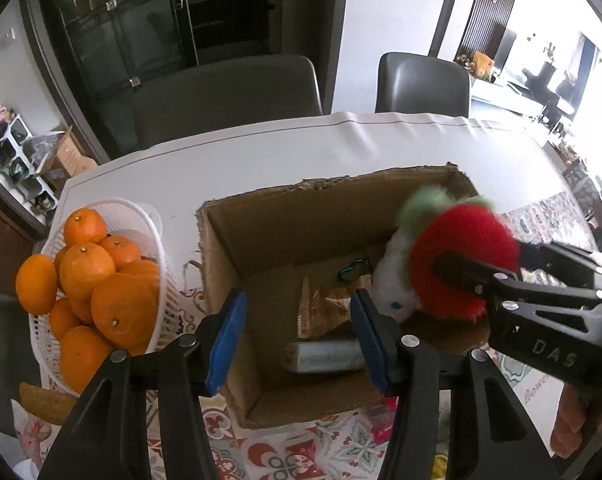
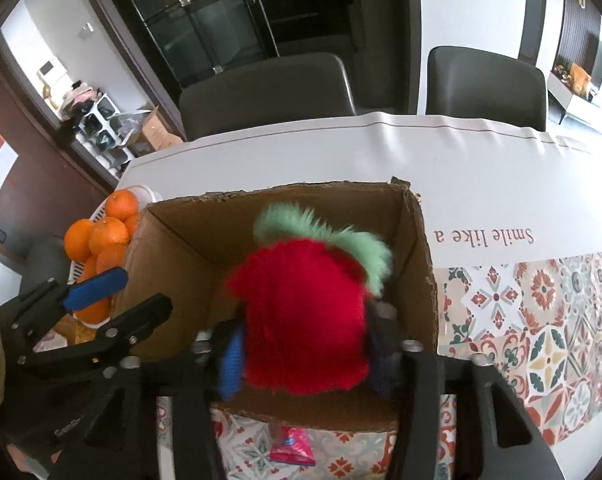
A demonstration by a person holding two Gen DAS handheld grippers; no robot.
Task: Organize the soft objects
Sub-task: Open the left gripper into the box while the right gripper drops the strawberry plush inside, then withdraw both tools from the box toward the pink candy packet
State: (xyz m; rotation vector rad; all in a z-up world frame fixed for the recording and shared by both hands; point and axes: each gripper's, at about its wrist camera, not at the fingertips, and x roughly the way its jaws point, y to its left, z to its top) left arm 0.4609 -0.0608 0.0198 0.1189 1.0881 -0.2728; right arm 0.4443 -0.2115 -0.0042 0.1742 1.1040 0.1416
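Note:
An open cardboard box (image 1: 285, 216) (image 2: 181, 248) stands on the table. My right gripper (image 2: 305, 356) is shut on a red plush strawberry with a green fuzzy top (image 2: 305, 312) and holds it over the box's right side; the same toy (image 1: 461, 256) and gripper (image 1: 481, 276) show in the left wrist view. A white plush toy (image 1: 393, 280) lies in the box under the strawberry, beside a snack packet (image 1: 321, 312) and a clear wrapped pack (image 1: 325, 356). My left gripper (image 1: 297, 340) is open and empty above the box's near side.
A white basket (image 1: 141, 216) of several oranges (image 1: 101, 280) stands left of the box. A pink wrapper (image 2: 293, 448) lies on the patterned tablecloth (image 2: 541, 320) in front of the box. Two grey chairs (image 1: 229, 96) stand behind the table.

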